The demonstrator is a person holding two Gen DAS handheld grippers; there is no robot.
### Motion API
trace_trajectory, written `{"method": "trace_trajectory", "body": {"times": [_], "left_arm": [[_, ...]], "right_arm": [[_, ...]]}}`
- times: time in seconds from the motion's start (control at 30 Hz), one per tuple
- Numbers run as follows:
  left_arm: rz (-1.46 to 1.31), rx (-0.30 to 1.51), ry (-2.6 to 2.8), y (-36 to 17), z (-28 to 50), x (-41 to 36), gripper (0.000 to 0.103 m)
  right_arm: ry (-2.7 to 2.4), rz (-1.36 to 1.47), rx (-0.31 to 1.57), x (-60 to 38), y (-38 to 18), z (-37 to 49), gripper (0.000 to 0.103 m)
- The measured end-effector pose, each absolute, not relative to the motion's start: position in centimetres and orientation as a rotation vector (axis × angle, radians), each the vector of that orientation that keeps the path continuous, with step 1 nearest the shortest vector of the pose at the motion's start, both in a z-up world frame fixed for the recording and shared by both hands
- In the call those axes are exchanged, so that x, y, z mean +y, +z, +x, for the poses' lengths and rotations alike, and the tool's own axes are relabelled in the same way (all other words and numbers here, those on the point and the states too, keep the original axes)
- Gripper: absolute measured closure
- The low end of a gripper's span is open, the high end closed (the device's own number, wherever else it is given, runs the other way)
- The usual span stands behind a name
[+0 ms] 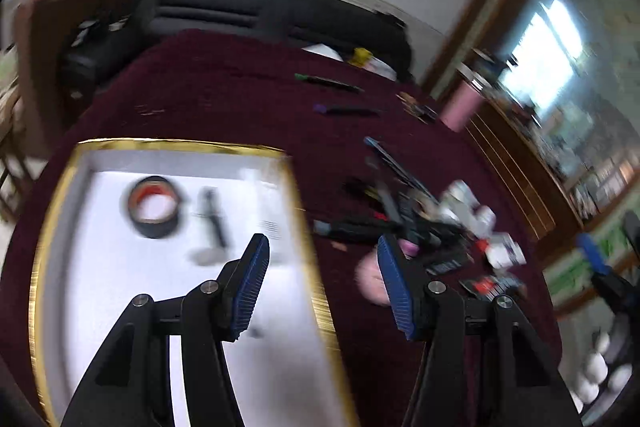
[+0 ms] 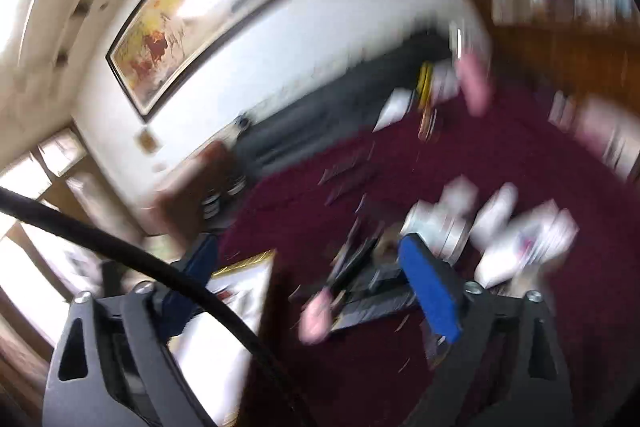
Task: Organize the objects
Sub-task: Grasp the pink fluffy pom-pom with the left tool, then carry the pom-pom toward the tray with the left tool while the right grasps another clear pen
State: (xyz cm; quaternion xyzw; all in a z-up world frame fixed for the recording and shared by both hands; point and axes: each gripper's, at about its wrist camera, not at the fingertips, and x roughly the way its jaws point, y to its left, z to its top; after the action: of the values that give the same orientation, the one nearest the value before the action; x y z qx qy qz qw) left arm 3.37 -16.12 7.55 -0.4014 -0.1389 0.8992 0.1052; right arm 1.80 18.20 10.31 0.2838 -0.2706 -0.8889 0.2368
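Covering the tabletop (image 1: 224,83): deep maroon cloth, matte and slightly napped, flecked with small bits. Standing behind it: black padded sofa (image 1: 256,7) with horizontal cushion ribs, against a white wall.

Lying at left on the cloth: shallow rectangular tray (image 1: 304,227), white smooth floor, shiny gold foil rim. Resting inside the tray: roll of tape (image 1: 154,207), black ring with orange-red inner core, lying flat; just beside it, apart, a slim dark stick-shaped item (image 1: 214,219), blurred beyond identifying.

Lying right of the tray on the cloth: loose heap of clutter (image 1: 432,223) — dark pens, black ribbed pieces, white cylindrical containers, something pink and rounded; blur preventing finer reading. Sitting farther back, well apart: two slim pens, green-capped (image 1: 326,81) and purple-capped (image 1: 344,109).

Hovering over the tray's right rim: left tongs (image 1: 322,259), black rigid frame, blue ribbed pads, spread with nothing between them.

Hovering near the heap in the right wrist view: right tongs (image 2: 308,259), same black frame and blue pads, spread wide, gripping nothing. Crossing the left side of that view: thick black cable (image 2: 160,267), smooth and curved. Hanging on the wall: dark-framed painting (image 2: 192,15) in yellow and red.
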Motion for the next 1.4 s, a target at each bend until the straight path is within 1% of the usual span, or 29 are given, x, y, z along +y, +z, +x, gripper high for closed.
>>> {"method": "trace_trajectory", "body": {"times": [0.03,0.1,0.17,0.3,0.47,0.63,0.7,0.77,0.8,0.83,0.93,1.1,1.23,1.33,1.37,1.4], "left_arm": [[-1.201,-0.379,2.627,7.4,3.2,-14.8,0.053],[-1.253,-0.301,2.604,6.6,2.6,-12.0,0.053],[-1.332,-0.267,2.571,5.4,1.7,-9.8,0.053],[-1.468,-0.238,2.574,3.0,-0.5,-7.8,0.053],[-1.539,-0.117,2.609,1.3,-2.0,-6.3,0.053],[-1.565,-0.1,2.649,0.3,-3.1,-5.6,0.053],[-1.552,-0.105,2.674,0.2,-3.3,-5.5,0.053],[-1.549,-0.137,2.673,0.0,-3.6,-5.6,0.058],[-1.548,-0.157,2.656,-0.2,-3.6,-5.7,0.075],[-1.554,-0.158,2.64,-0.3,-3.6,-5.8,0.077],[-1.497,-0.191,2.627,0.3,-2.9,-6.1,0.079],[-1.358,-0.27,2.592,2.8,-0.6,-6.8,0.079],[-1.289,-0.339,2.556,4.4,1.4,-8.5,0.079],[-1.26,-0.395,2.552,5.2,2.9,-10.5,0.079],[-1.248,-0.415,2.554,5.4,3.5,-11.4,0.079],[-1.242,-0.423,2.558,5.6,3.6,-12.0,0.079]], "right_arm": [[-2.335,0.872,-0.823,19.0,8.9,0.6,0.008],[-2.325,0.933,-0.879,20.1,7.2,0.0,0.009],[-2.344,0.952,-0.871,20.5,6.4,0.2,0.009],[-2.327,0.996,-0.874,21.4,5.2,0.0,0.009],[-2.35,0.992,-0.847,22.3,5.4,0.0,0.009],[-2.34,1.011,-0.825,22.8,4.3,-0.8,0.009],[-2.332,1.027,-0.825,22.8,3.7,-1.1,0.009],[-2.321,1.039,-0.82,22.9,3.2,-1.4,0.01],[-2.319,1.047,-0.817,22.8,3.2,-1.5,0.01],[-2.319,1.051,-0.814,22.7,3.1,-1.5,0.01],[-2.323,1.061,-0.78,22.1,3.2,-1.7,0.011],[-2.318,1.097,-0.731,20.8,3.8,-2.5,0.012],[-2.31,1.115,-0.657,18.3,4.9,-4.5,0.013],[-2.288,1.17,-0.593,15.4,5.1,-7.2,0.026],[-2.273,1.188,-0.576,14.4,5.1,-8.3,0.029],[-2.261,1.213,-0.555,13.1,5.0,-9.9,0.029]]}}
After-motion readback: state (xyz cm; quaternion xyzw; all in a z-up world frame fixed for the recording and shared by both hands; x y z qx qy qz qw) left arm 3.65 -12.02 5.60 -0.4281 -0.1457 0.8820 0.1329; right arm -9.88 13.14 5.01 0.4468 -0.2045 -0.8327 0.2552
